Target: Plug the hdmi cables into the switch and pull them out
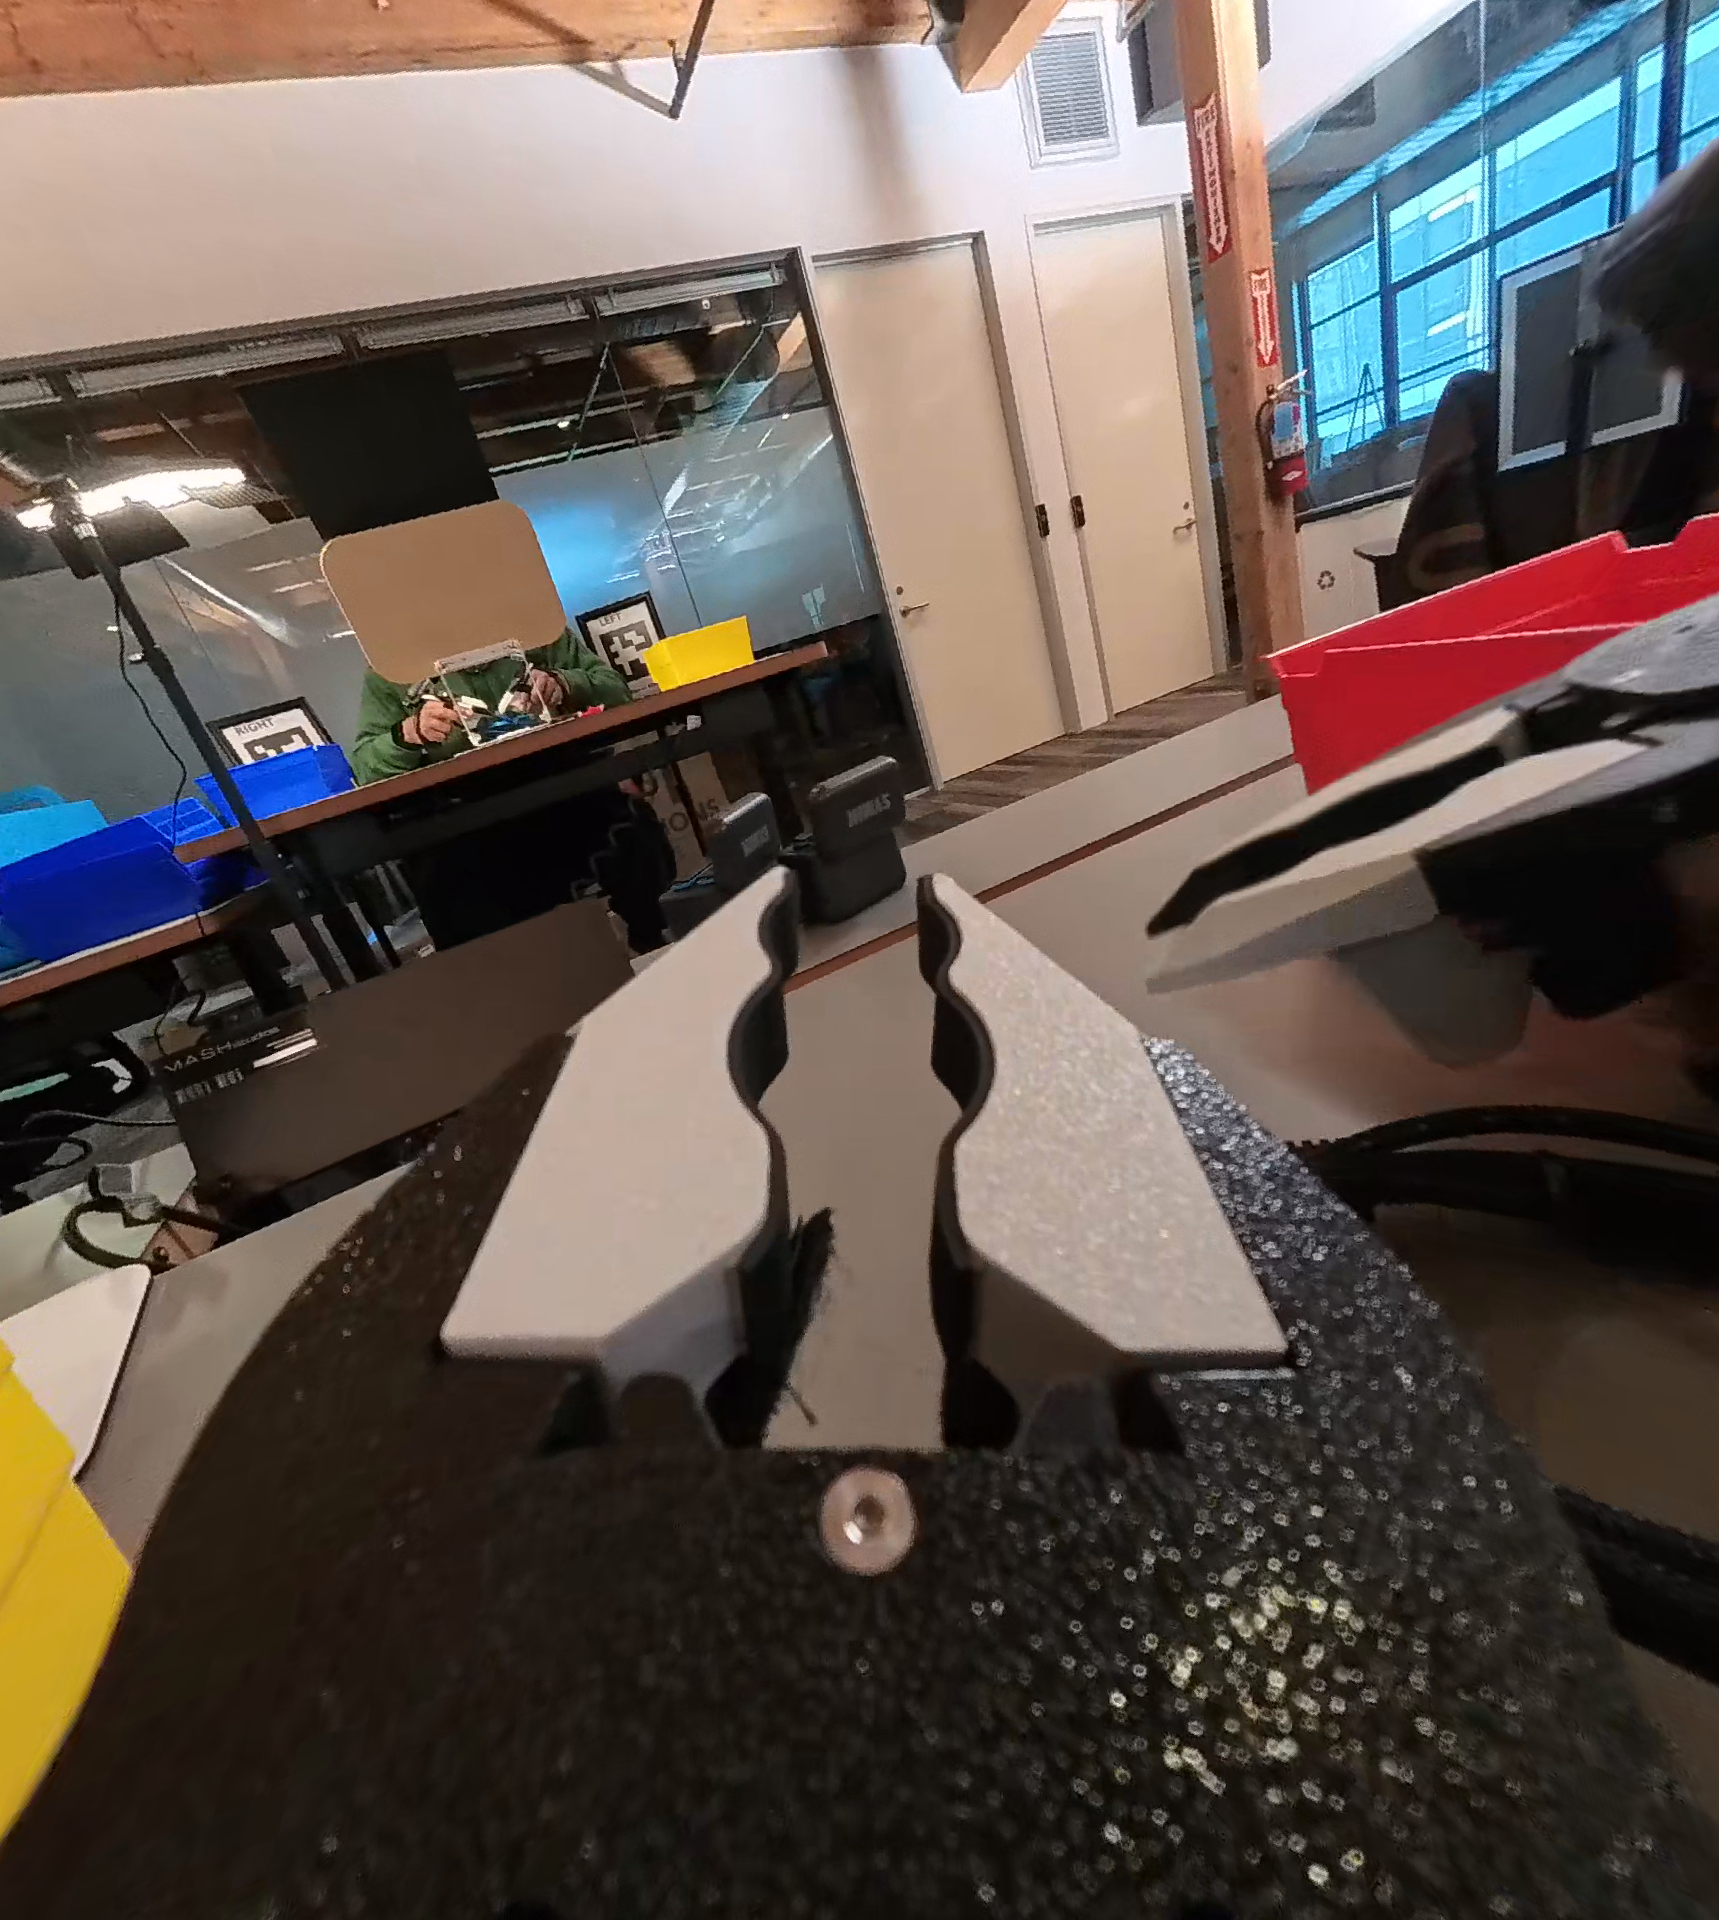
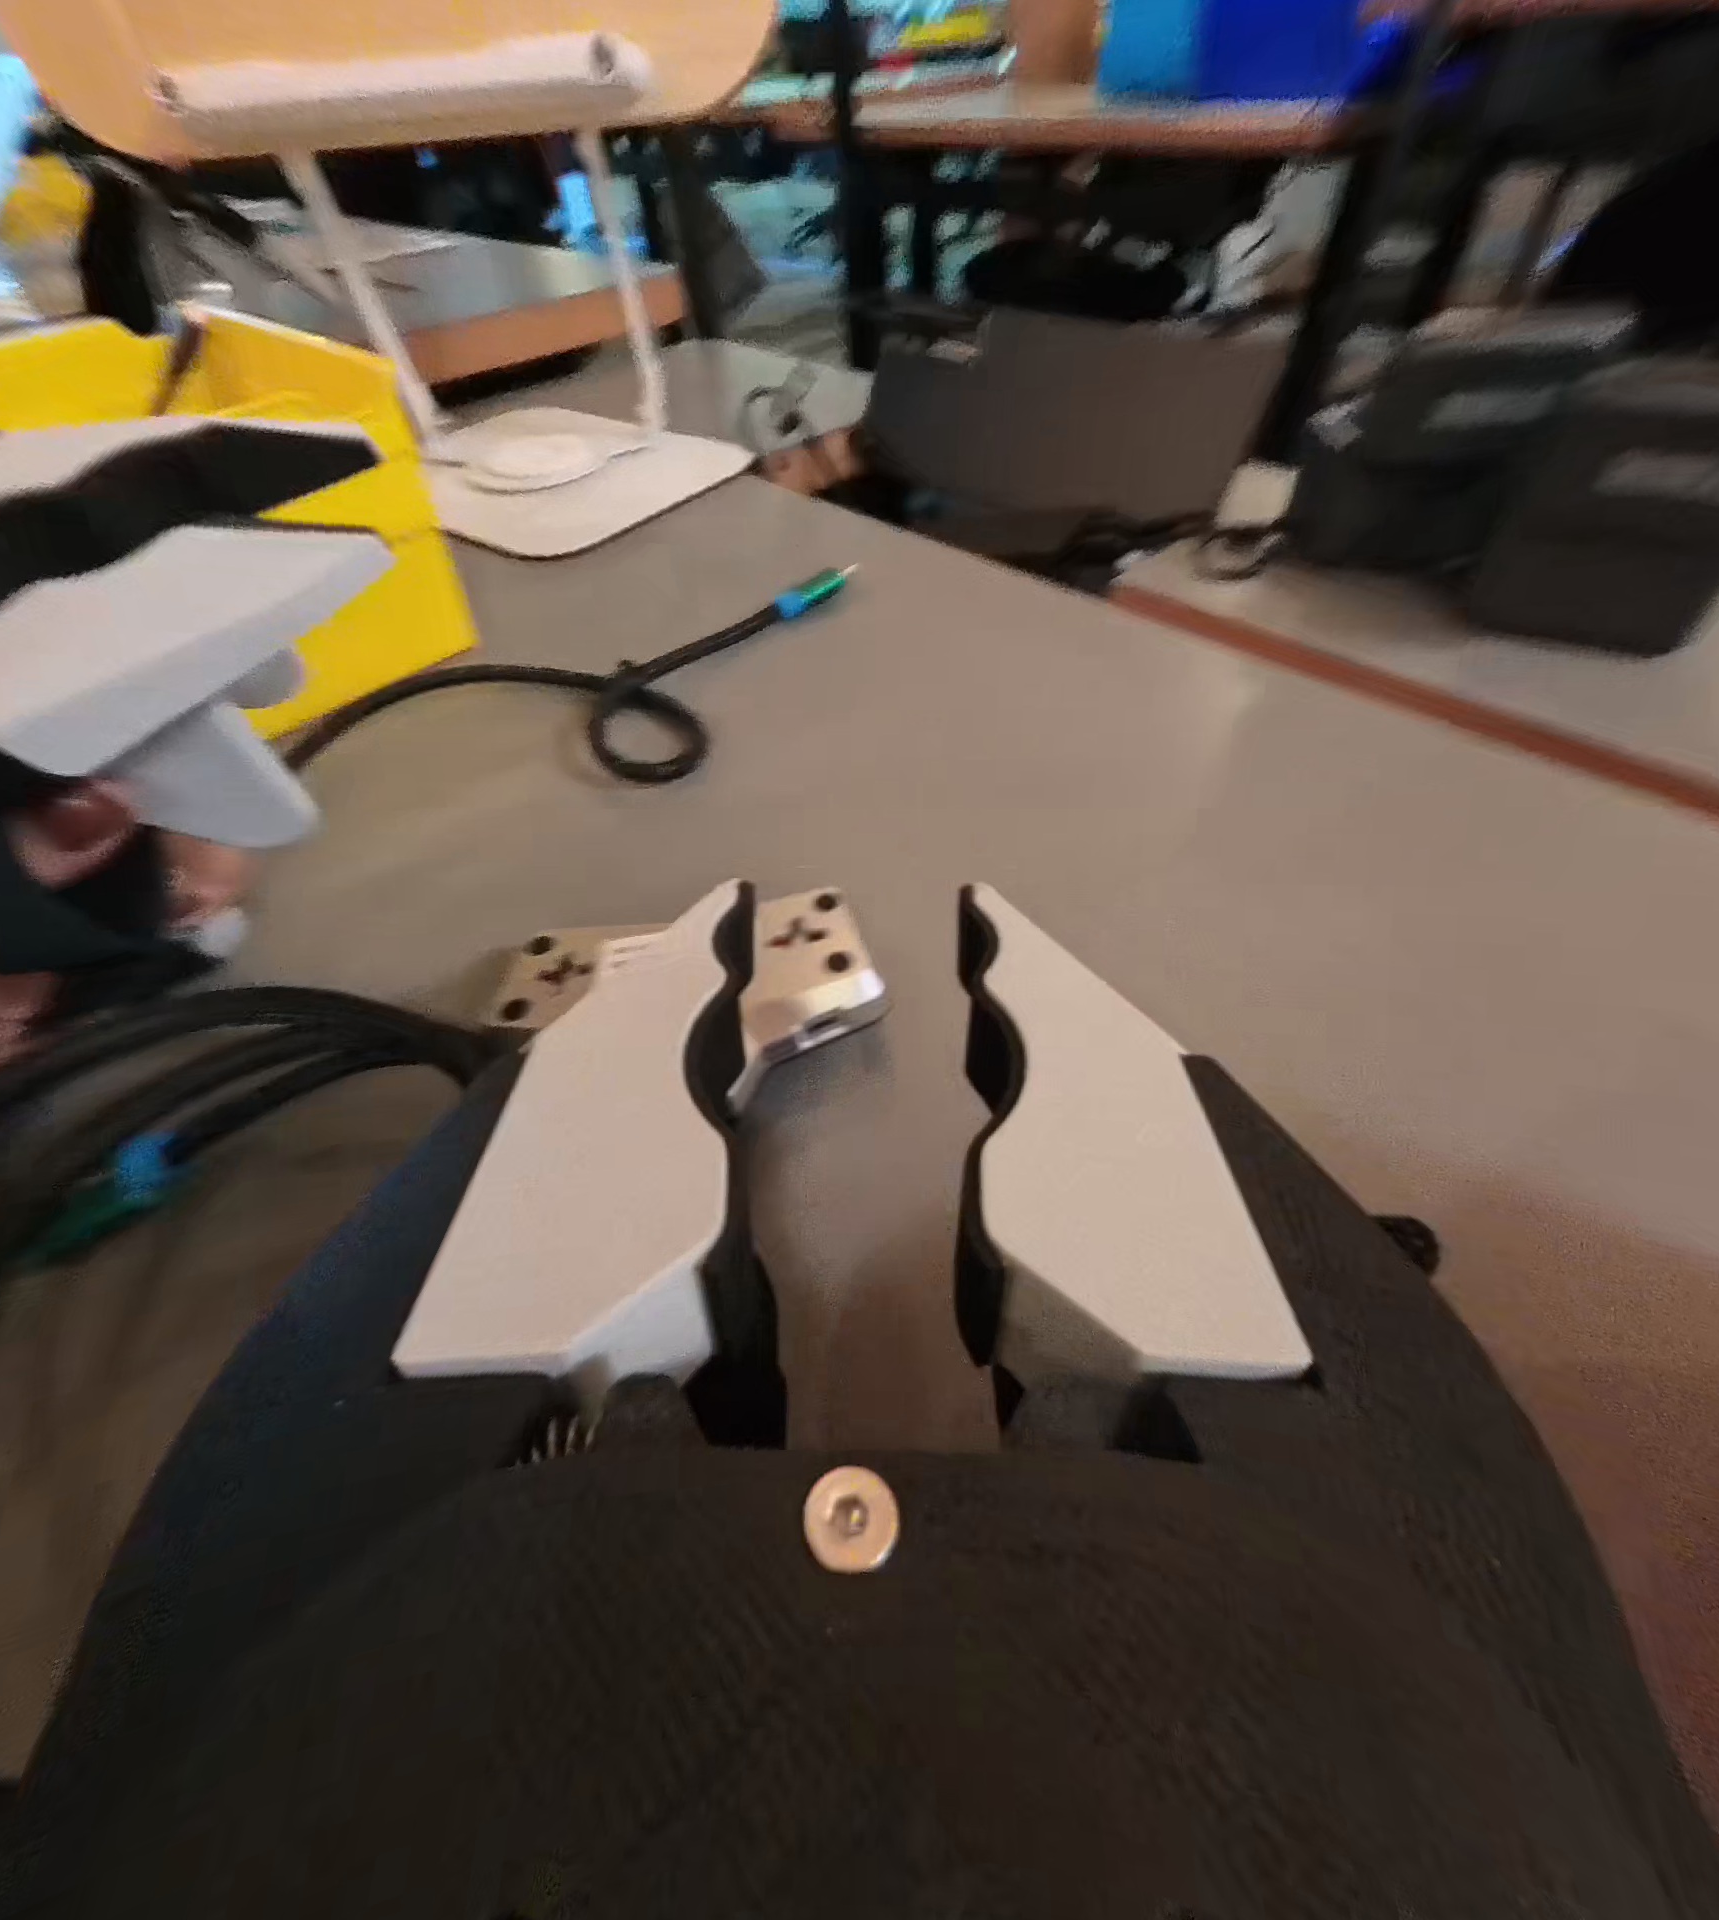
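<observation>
In the right wrist view my right gripper (image 2: 855,904) is open and empty, low over the grey table. A small silver HDMI switch (image 2: 813,987) lies between its fingertips, close to the left finger, which hides the switch's middle. A black cable with a blue and green plug (image 2: 803,597) lies looped farther out. More black cables (image 2: 211,1039) bunch at the left, one with a blue plug (image 2: 143,1158). My left gripper (image 1: 855,904) is open and empty, pointing out across the room. It also shows at the left of the right wrist view (image 2: 356,499).
A yellow bin (image 2: 335,416) and a white stand base (image 2: 574,468) sit at the table's far left. A red bin (image 1: 1457,665) stands at the right, behind my right gripper (image 1: 1177,935). Black cables (image 1: 1561,1164) lie under it. The table edge (image 2: 1457,707) runs diagonally at the right.
</observation>
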